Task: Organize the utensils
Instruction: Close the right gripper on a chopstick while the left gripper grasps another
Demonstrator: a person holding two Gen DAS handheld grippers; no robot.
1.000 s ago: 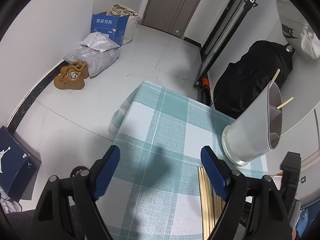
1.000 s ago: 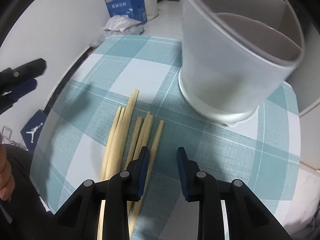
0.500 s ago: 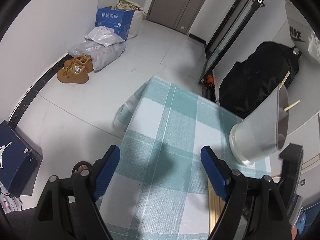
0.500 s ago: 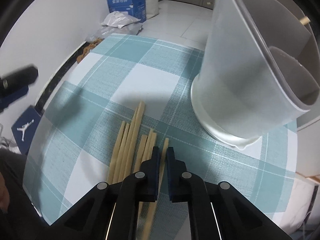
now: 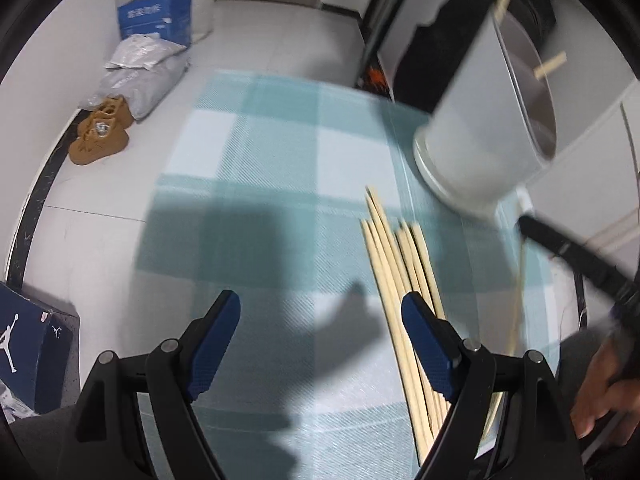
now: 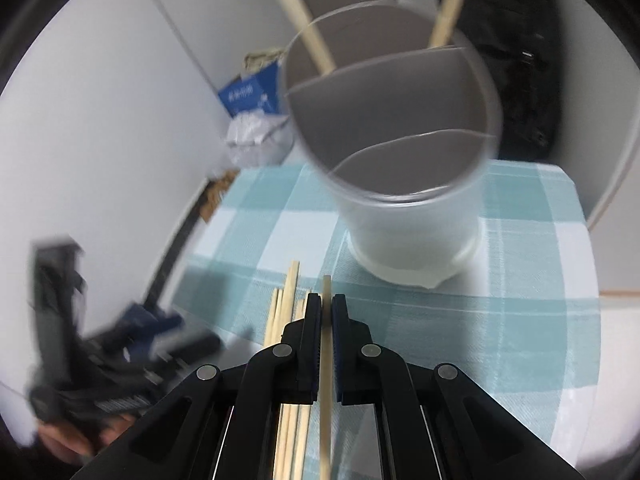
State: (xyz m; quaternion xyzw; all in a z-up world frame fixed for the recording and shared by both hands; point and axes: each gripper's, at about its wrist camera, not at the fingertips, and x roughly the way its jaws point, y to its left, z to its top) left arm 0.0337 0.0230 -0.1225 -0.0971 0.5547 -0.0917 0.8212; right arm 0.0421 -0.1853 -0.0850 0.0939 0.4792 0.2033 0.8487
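Observation:
My right gripper (image 6: 326, 304) is shut on one wooden chopstick (image 6: 326, 360) and holds it above the checked cloth, pointing at the white divided holder (image 6: 400, 184). Two chopsticks (image 6: 308, 32) stand in the holder's far compartment. Several loose chopsticks (image 6: 288, 312) lie on the cloth just left of the held one. In the left wrist view the loose chopsticks (image 5: 404, 300) lie under my right blue pad, and the holder (image 5: 488, 120) stands at the far right. My left gripper (image 5: 320, 316) is open and empty above the cloth. The right gripper's arm (image 5: 580, 256) and the held chopstick (image 5: 520, 280) show at the right.
A teal and white checked cloth (image 5: 280, 168) covers the small table. On the floor at the left are brown shoes (image 5: 100, 136), grey bags (image 5: 136, 76), a blue carton (image 5: 156, 20) and a blue shoe box (image 5: 24, 344). A black bag (image 6: 516, 80) stands behind the holder.
My right gripper closed on one chopstick and lifted it off the cloth toward the holder. My left gripper swung right, bringing the loose chopsticks and holder further into its view.

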